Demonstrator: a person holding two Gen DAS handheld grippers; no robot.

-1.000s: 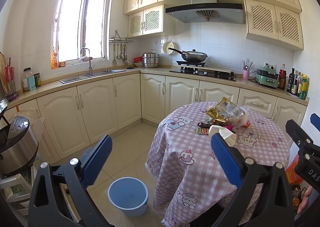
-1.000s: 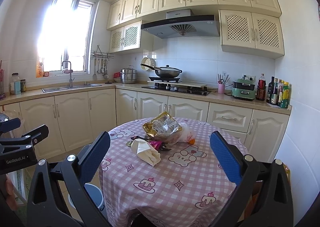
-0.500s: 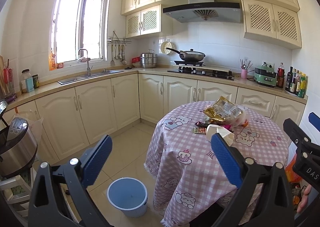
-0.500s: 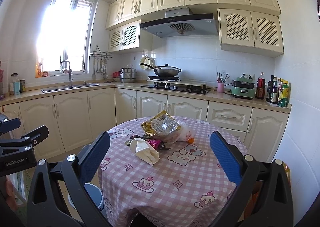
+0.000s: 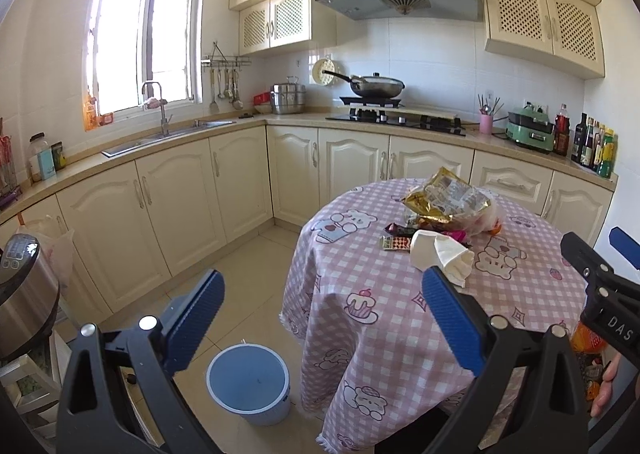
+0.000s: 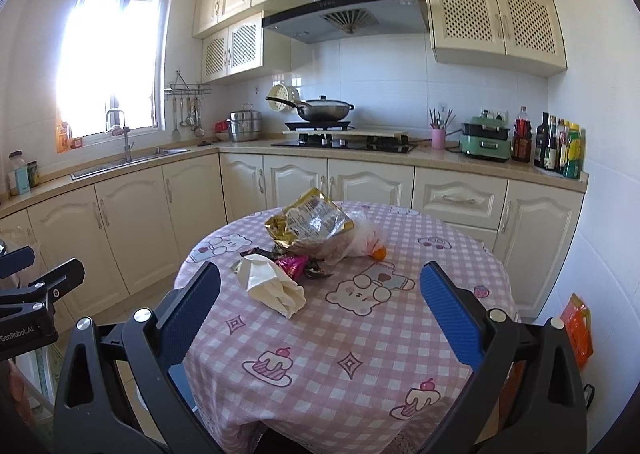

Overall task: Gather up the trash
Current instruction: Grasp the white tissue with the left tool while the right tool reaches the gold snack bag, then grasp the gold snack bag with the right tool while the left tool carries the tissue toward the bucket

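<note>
A pile of trash lies on the round table with the pink checked cloth: a gold snack bag, a crumpled white tissue, pink and dark wrappers, a clear plastic bag and a small orange piece. The same pile shows in the left wrist view, with the gold bag and the tissue. A blue trash bucket stands on the floor left of the table. My left gripper is open and empty, between bucket and table. My right gripper is open and empty, in front of the pile.
Cream kitchen cabinets and a counter run behind the table, with a sink, a hob with a wok and bottles. A steel cooker stands at the far left. An orange bag hangs right of the table.
Both grippers have moved slightly closer to the table, so the trash pile sits a little nearer in both views. Both stay open and empty.
</note>
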